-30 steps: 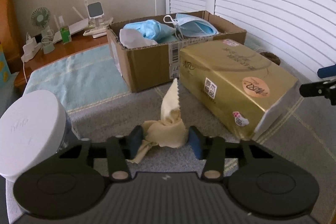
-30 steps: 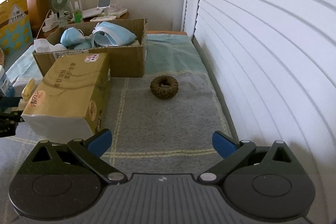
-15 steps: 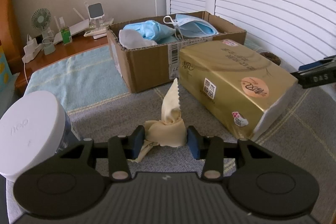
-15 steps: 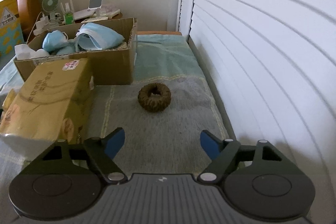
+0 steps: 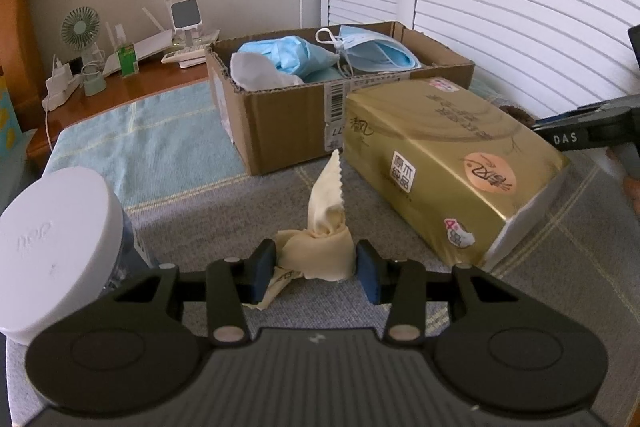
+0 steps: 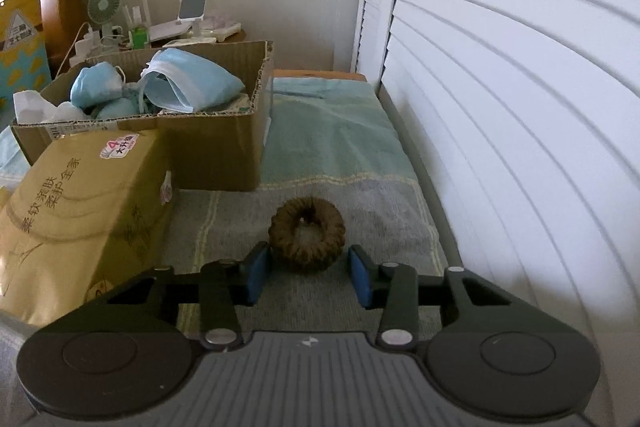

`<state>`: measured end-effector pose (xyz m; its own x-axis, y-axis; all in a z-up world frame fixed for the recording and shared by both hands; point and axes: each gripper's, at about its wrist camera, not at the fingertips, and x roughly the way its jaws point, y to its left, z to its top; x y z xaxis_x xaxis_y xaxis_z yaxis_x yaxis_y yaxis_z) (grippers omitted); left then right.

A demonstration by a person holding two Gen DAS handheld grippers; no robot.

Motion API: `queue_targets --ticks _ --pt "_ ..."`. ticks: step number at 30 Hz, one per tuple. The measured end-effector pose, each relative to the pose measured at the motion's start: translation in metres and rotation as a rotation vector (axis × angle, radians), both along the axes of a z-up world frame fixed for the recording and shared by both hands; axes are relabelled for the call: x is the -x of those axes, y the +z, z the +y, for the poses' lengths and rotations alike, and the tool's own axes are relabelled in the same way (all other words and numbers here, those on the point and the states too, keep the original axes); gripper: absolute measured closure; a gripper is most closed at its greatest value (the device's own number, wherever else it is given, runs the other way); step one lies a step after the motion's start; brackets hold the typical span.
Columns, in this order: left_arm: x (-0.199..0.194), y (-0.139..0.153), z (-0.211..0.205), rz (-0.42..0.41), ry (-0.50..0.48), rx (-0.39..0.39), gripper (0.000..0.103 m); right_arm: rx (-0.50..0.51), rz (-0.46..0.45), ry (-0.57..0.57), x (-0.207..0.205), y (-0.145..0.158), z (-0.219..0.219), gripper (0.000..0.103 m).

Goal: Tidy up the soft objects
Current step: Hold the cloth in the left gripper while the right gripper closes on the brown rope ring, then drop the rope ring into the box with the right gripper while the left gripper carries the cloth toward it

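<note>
Since the open brown cardboard box (image 5: 288,115) collects soft things, my left claw (image 5: 316,269) pinches the crumpled cream cloth (image 5: 320,243) while my right claw (image 6: 307,273), part open and empty, straddles the brown knitted ring (image 6: 307,241).

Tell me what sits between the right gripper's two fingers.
The brown scrunchie lies between the right gripper's open fingers on the grey blanket, seen in the right wrist view.

Jar (image 5: 52,251) cut off at left edge, body mostly behind its lid. Right gripper (image 5: 588,135) cropped at frame edge, jaws out of sight. Tissue pack (image 6: 76,211) runs off left. Nightstand clutter (image 6: 140,31) too small to identify.
</note>
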<state>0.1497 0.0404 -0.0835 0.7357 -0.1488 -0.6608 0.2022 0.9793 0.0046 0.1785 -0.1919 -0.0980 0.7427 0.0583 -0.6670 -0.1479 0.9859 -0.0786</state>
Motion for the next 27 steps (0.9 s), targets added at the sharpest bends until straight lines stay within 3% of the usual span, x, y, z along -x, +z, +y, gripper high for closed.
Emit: queue_targets --ticks 13,27 --pt "-0.001 0.000 0.000 0.001 -0.003 0.001 0.060 0.013 -0.009 0.018 -0.012 0.001 0.006 0.055" --pt "0.003 0.008 -0.003 0.004 -0.057 -0.025 0.068 0.023 -0.029 0.025 0.004 0.016 0.007 0.065"
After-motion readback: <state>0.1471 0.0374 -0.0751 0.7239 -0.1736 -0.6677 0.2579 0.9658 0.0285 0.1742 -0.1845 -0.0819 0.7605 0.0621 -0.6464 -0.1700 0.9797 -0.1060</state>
